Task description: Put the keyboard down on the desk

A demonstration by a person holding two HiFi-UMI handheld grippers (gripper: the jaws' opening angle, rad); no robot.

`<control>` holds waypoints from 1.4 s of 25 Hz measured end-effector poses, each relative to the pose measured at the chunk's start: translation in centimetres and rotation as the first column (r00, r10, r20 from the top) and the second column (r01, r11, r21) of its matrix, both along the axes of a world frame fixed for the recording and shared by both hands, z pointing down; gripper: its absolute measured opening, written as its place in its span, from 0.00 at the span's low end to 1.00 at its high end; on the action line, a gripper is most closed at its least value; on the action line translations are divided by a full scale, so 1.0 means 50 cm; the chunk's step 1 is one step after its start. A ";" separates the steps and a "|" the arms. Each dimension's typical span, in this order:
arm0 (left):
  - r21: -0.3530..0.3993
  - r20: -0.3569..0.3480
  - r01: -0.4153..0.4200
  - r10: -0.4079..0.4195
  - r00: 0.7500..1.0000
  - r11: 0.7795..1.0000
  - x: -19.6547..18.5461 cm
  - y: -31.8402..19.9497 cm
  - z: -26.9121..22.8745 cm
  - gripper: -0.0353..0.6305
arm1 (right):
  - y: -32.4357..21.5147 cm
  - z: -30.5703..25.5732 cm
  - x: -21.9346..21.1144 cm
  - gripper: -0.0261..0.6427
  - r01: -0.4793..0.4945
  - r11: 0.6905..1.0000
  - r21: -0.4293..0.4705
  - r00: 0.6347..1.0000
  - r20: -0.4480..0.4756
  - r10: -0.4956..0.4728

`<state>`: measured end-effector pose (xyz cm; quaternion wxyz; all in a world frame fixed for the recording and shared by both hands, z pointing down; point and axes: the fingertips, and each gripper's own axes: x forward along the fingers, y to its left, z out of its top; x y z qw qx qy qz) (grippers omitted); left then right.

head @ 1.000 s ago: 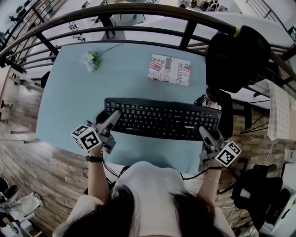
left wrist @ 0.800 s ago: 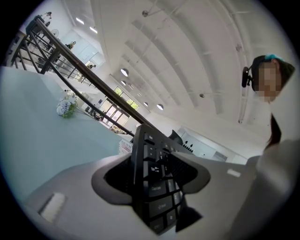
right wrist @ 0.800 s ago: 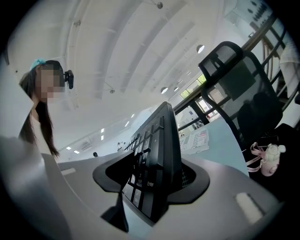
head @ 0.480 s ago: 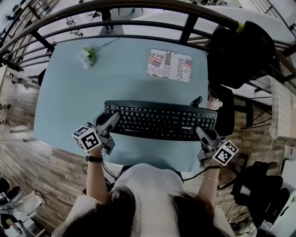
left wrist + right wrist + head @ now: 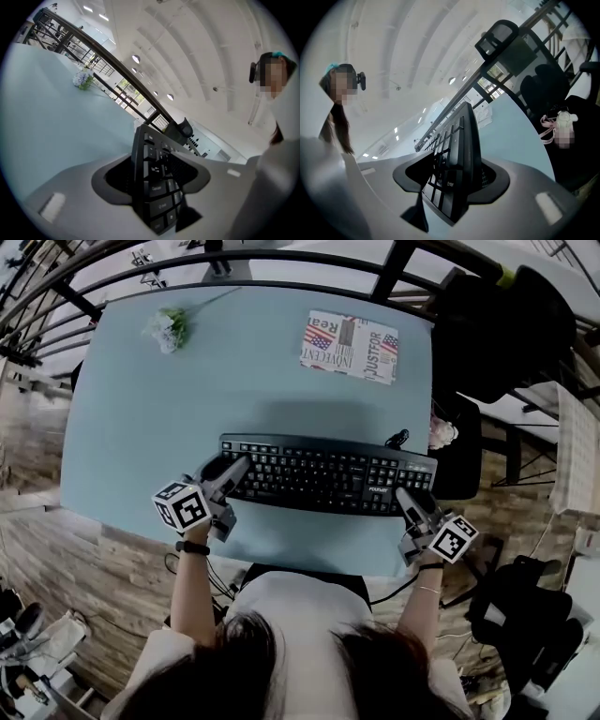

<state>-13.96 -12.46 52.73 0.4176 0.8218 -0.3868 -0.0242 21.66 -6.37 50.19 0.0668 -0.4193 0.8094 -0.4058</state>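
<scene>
A black keyboard [image 5: 323, 474] spans the near part of the pale blue desk [image 5: 169, 418] and casts a soft shadow on the desk behind it. My left gripper [image 5: 230, 472] is shut on its left end, and the keys run up between the jaws in the left gripper view [image 5: 157, 187]. At the right end, my right gripper [image 5: 408, 501] is shut on the keyboard [image 5: 457, 154], close to the desk's right edge. I cannot tell whether the keyboard's underside touches the desk.
A white flower sprig [image 5: 164, 329] lies at the far left of the desk and a printed booklet [image 5: 350, 346] at the far right. A black chair [image 5: 506, 334] stands past the right edge. A curved black railing [image 5: 281, 259] runs behind.
Held in both grippers, the keyboard has shifted slightly left over the desk, so its right end no longer overhangs the right edge. Both grips look unchanged.
</scene>
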 end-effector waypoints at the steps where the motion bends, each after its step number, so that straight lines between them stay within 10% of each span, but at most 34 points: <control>1: -0.013 0.003 0.001 -0.001 1.000 1.000 0.001 0.003 0.013 0.46 | 0.002 0.013 0.002 0.34 0.000 1.000 -0.015 1.000 0.002 0.000; 20: -0.155 0.136 0.012 0.010 0.991 0.988 0.013 0.006 0.135 0.48 | 0.022 0.176 0.025 0.43 -0.077 0.961 -0.265 0.995 -0.075 0.059; 35: -0.171 0.246 0.039 0.005 0.969 0.985 0.008 0.023 0.177 0.50 | 0.038 0.222 0.041 0.49 -0.154 0.945 -0.288 0.971 -0.223 0.091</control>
